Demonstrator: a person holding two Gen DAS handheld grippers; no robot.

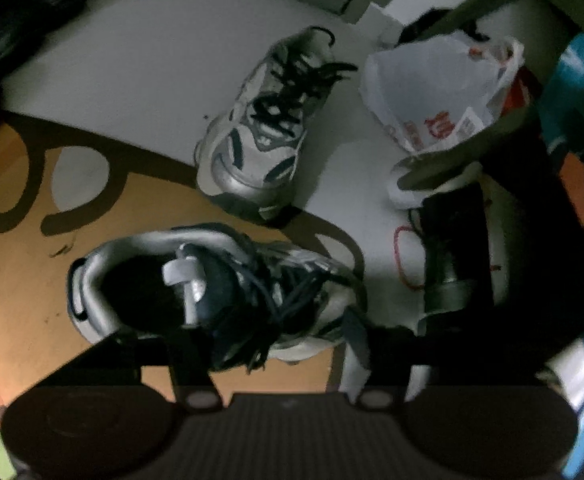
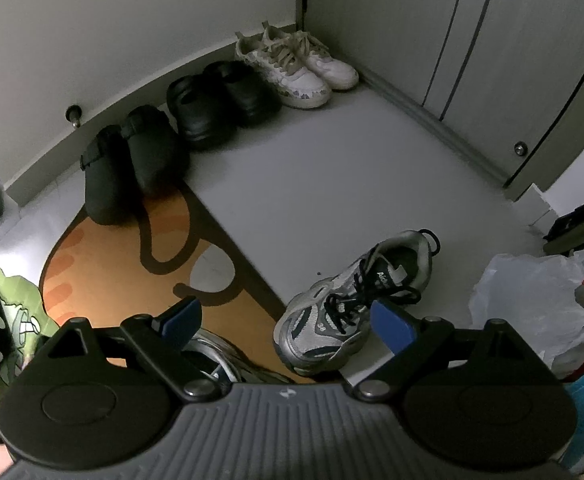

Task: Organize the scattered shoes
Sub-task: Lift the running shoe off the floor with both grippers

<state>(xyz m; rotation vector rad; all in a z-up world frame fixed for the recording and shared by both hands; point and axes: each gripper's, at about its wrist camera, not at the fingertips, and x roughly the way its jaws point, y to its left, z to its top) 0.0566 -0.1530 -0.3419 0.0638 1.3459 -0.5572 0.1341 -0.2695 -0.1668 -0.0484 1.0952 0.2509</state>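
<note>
Right gripper: grey ribbed body, two black round housings, black linkage arms, silver pivot screws, blue finger pads. Green printed garment at 9 o'clock.

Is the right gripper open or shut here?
Open. The right gripper has its blue-padded fingers spread wide apart, with nothing between them; the grey sneaker lies beyond on the floor.

Entryway clutter and fixtures around a grey floor

An orange mat with dark curving shapes lies on the grey floor, next to the wall with its doorstop. Pale cabinet doors with a round knob close the far corner. A white plastic bag with red print sits crumpled at the right, and a red rubber band lies near it on the floor. Green printed cloth shows at the left edge.
</note>
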